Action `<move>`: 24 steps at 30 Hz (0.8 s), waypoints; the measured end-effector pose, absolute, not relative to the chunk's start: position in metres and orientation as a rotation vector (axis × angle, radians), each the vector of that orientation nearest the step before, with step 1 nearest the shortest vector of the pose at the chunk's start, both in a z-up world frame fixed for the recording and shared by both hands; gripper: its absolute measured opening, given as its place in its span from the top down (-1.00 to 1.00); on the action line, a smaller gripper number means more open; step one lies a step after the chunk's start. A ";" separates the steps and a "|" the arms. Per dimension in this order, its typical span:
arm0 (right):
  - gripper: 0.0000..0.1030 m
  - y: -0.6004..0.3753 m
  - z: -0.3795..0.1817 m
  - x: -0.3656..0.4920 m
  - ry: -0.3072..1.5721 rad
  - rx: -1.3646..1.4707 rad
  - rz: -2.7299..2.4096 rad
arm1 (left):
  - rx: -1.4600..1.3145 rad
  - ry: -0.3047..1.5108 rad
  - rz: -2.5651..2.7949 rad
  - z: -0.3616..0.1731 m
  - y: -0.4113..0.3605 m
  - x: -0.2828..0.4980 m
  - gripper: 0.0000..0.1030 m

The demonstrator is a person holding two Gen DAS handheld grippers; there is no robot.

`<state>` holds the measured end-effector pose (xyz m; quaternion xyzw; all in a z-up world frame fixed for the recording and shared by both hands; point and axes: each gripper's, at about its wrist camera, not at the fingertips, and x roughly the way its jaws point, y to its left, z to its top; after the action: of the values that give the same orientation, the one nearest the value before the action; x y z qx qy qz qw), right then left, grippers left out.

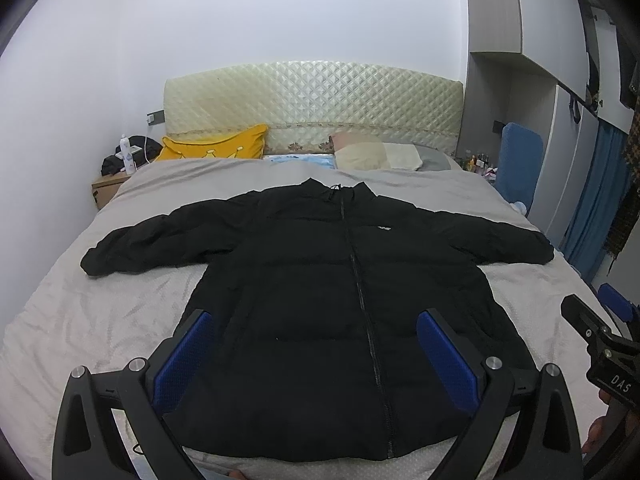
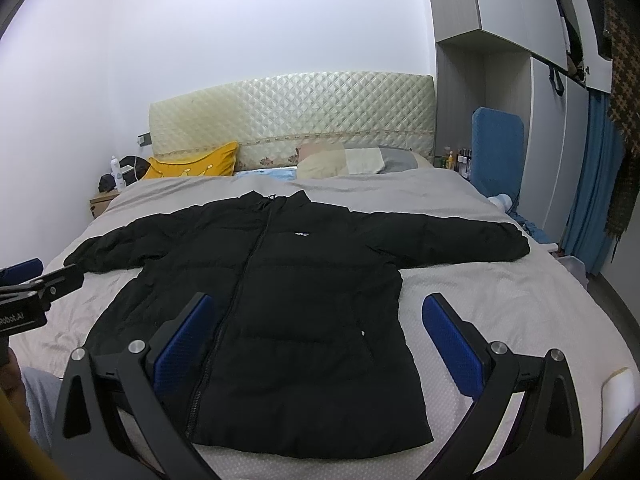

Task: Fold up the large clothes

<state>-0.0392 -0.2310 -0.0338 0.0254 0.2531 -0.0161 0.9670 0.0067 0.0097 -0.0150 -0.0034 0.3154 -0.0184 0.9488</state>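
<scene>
Jacket laid flat, nothing grabbed yet

Black jacket runs hem-to-collar away from both grippers; left gripper and right gripper gape wide, empty, roughly equally near.

A jacket is spread flat on the bed, front up, collar toward the headboard and sleeves stretched out to either side. Two pillows are set against the headboard behind it. A nightstand is placed left of the bed, and a wardrobe to its right.
</scene>
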 end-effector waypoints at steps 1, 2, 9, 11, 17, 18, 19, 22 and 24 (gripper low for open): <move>-1.00 -0.232 -0.034 -0.039 0.511 0.053 -0.035 | -0.008 0.643 -0.040 -0.016 0.010 0.007 -0.99; -1.00 -0.232 -0.034 -0.040 0.510 0.055 -0.035 | -0.009 0.645 -0.040 -0.015 0.009 0.007 -0.99; -1.00 -0.234 -0.035 -0.038 0.517 0.055 -0.041 | -0.020 0.650 -0.039 -0.013 0.010 0.011 -0.99; -1.00 -0.234 -0.035 -0.037 0.521 0.054 -0.041 | -0.019 0.655 -0.038 -0.014 0.012 0.012 -0.99; -1.00 -0.233 -0.036 -0.034 0.531 0.049 -0.040 | -0.019 0.660 -0.035 -0.016 0.015 0.012 -0.99; -1.00 -0.235 -0.036 -0.033 0.532 0.049 -0.040 | -0.022 0.661 -0.034 -0.016 0.016 0.013 -0.99; -1.00 -0.235 -0.037 -0.033 0.533 0.047 -0.040 | -0.026 0.661 -0.035 -0.016 0.017 0.013 -0.99; -1.00 -0.235 -0.038 -0.032 0.538 0.045 -0.045 | -0.031 0.660 -0.040 -0.018 0.020 0.013 -0.99; -1.00 -0.235 -0.039 -0.032 0.540 0.046 -0.048 | -0.031 0.661 -0.038 -0.019 0.020 0.013 -0.99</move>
<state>-0.0321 -0.2351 -0.0387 0.0228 0.2668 -0.0238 0.9632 0.0133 0.0200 -0.0187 -0.0152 0.3245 -0.0186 0.9456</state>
